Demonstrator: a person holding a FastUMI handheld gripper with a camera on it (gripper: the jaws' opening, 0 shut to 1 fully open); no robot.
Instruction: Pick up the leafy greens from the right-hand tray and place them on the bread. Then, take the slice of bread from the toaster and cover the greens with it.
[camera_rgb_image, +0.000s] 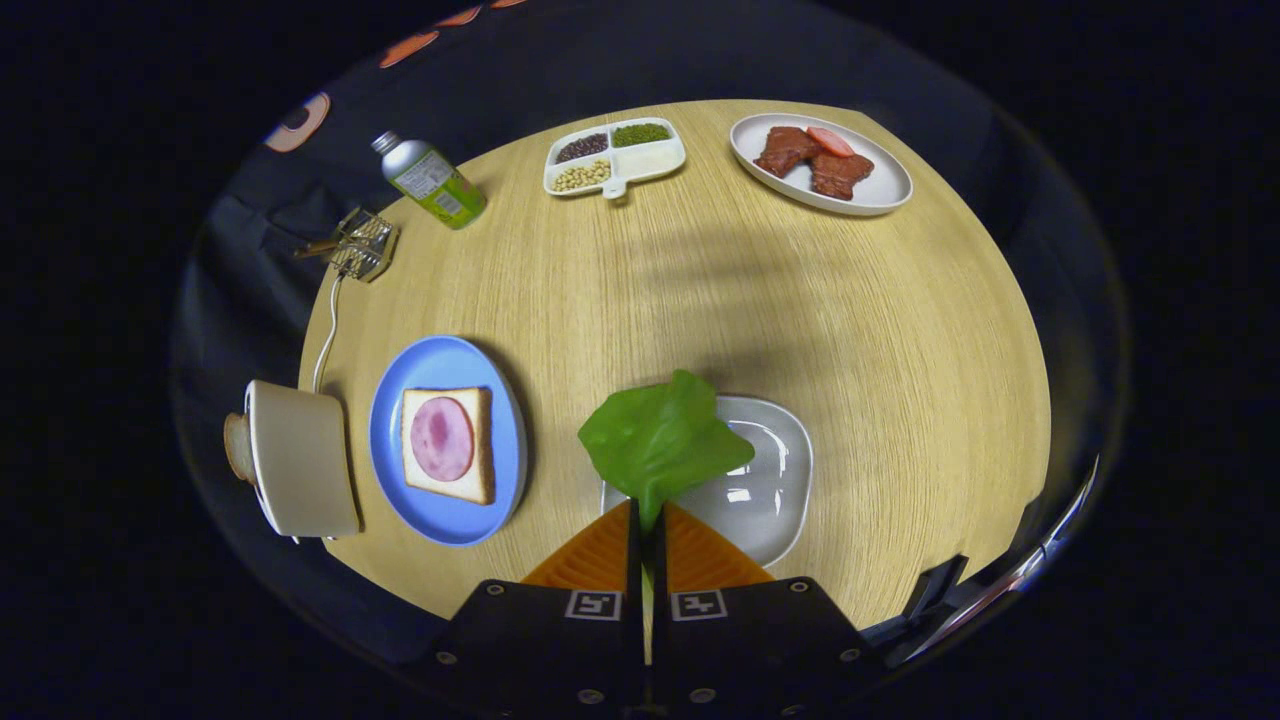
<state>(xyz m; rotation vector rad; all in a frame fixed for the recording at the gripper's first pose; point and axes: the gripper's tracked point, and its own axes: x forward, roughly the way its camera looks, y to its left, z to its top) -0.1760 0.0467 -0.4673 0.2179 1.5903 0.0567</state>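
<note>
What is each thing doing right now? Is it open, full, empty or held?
gripper: fingers shut on the leaf's stem.
leafy greens: held, lifted over the grey tray.
grey tray: empty.
bread: on the blue plate, ham on top, no greens yet.
toaster: a slice sticking out.
bottle: capped, leaning.

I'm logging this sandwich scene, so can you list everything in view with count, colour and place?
Table: one, light wood, under everything.
Blue plate: one, left of the fingers.
Bread slice: one, tan-crusted, on the blue plate.
Ham: one, pink, on that bread.
Toaster: one, cream, left of the blue plate, bread sticking out.
Grey tray: one, just ahead of the fingers.
Lettuce leaf: one, green, pinched between the fingers.
Bottle: one, silver and green, far left.
Divided dish: one, white, holding beans.
Meat plate: one, white, far right.
Gripper: one, shut on the leaf.
</note>
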